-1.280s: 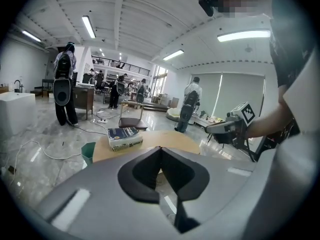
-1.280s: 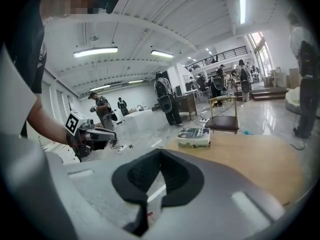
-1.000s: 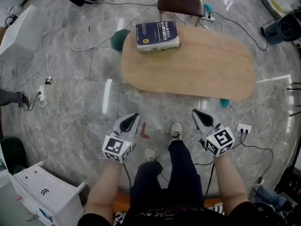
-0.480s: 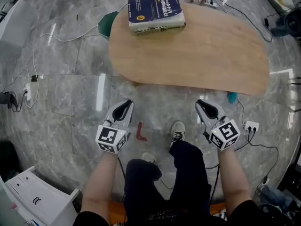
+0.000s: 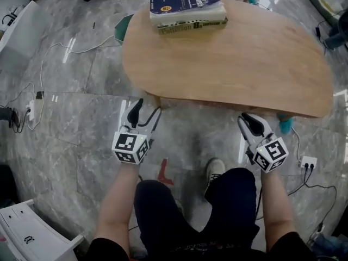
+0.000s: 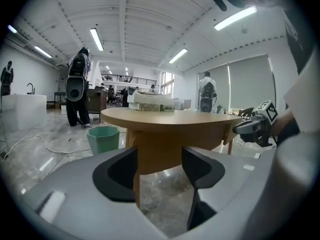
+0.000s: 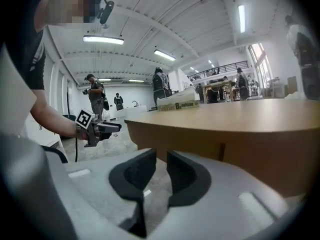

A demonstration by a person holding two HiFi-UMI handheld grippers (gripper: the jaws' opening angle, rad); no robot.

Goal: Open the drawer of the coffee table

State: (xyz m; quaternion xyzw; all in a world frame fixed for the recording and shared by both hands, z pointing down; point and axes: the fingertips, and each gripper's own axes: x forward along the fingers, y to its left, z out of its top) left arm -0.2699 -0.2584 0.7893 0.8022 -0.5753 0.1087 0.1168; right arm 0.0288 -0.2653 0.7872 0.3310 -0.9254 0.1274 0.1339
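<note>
The coffee table [image 5: 228, 53] has an oval wooden top with a thick book [image 5: 187, 7] at its far edge. No drawer front shows from the head view. Low in front of the table's near edge are both grippers, touching nothing. My left gripper [image 5: 142, 110] is near the table's left leg, its jaws opening wide with nothing between them. In the left gripper view, that gripper [image 6: 159, 161] faces the wooden body [image 6: 160, 151] under the top. My right gripper [image 5: 251, 119] is also opening, with a narrow empty gap. In the right gripper view, it [image 7: 161, 166] faces the table's apron [image 7: 240, 149].
A green bin [image 5: 122, 26] stands at the table's far left. Cables run over the marble floor, with a power strip [image 5: 308, 163] at the right. A white drawer cabinet [image 5: 27, 238] stands at the lower left. The person's legs [image 5: 190, 211] are between the grippers.
Both grippers have sunk lower and come closer to the table's near edge. The left jaws have spread wide and the right jaws have parted slightly. The table now looms larger.
</note>
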